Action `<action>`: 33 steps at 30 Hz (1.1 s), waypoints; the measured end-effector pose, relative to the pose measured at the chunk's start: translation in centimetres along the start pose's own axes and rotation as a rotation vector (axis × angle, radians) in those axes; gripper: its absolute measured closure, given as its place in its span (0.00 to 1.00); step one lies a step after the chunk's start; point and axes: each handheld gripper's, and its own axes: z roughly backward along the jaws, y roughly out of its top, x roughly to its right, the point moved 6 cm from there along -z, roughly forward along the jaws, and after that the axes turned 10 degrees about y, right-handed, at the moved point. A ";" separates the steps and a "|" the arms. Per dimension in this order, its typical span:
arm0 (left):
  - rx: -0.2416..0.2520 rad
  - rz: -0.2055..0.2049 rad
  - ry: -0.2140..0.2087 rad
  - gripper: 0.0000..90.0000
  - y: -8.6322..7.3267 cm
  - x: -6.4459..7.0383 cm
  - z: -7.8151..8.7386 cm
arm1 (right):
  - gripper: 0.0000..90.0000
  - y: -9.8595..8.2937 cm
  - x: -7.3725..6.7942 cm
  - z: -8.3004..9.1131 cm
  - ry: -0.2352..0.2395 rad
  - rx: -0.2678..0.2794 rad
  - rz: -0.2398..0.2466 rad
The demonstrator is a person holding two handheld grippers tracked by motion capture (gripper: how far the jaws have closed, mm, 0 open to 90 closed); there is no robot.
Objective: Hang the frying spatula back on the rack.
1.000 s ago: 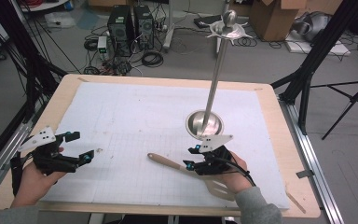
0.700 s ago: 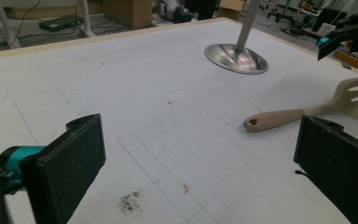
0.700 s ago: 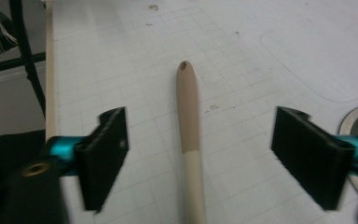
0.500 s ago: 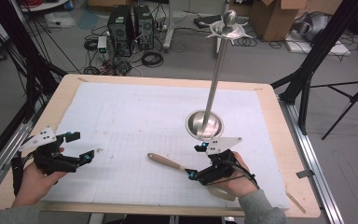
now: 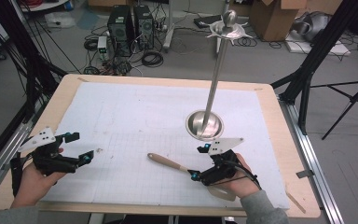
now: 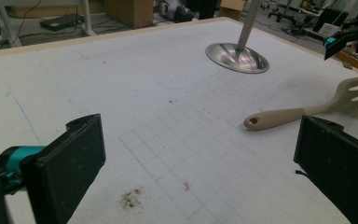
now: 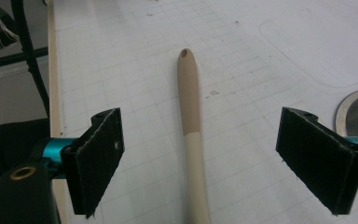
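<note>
Right hand-held gripper (image 5: 196, 162) retreated, straddling spatula (image 5: 170, 164) handle.

Right gripper (image 5: 198, 163) – fingers apart – straddles the spatula (image 5: 170, 163).

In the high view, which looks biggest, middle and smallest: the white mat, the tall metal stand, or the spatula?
1. White mat: covers most of the table.
2. Metal stand: its pole rises toward the camera, so it may look bigger than it is.
3. Spatula: smallest, partly hidden under the right tool.
</note>
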 end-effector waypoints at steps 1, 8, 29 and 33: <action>-0.004 -0.002 0.001 0.03 -0.1 -0.1 0.0 | 0.16 0.0 0.1 0.0 -0.003 -0.003 0.007; -0.012 0.005 0.000 0.03 -0.3 -0.2 -0.1 | 0.16 -0.2 0.3 0.0 -0.002 -0.030 -0.011; -0.017 0.000 0.006 0.03 -0.3 -0.2 -0.1 | 0.16 -1.3 -0.2 -1.1 -0.010 -0.186 0.000; -0.018 0.000 0.004 0.03 -0.4 -0.1 -0.1 | 0.16 -1.6 -0.3 -1.3 -0.009 -0.203 0.004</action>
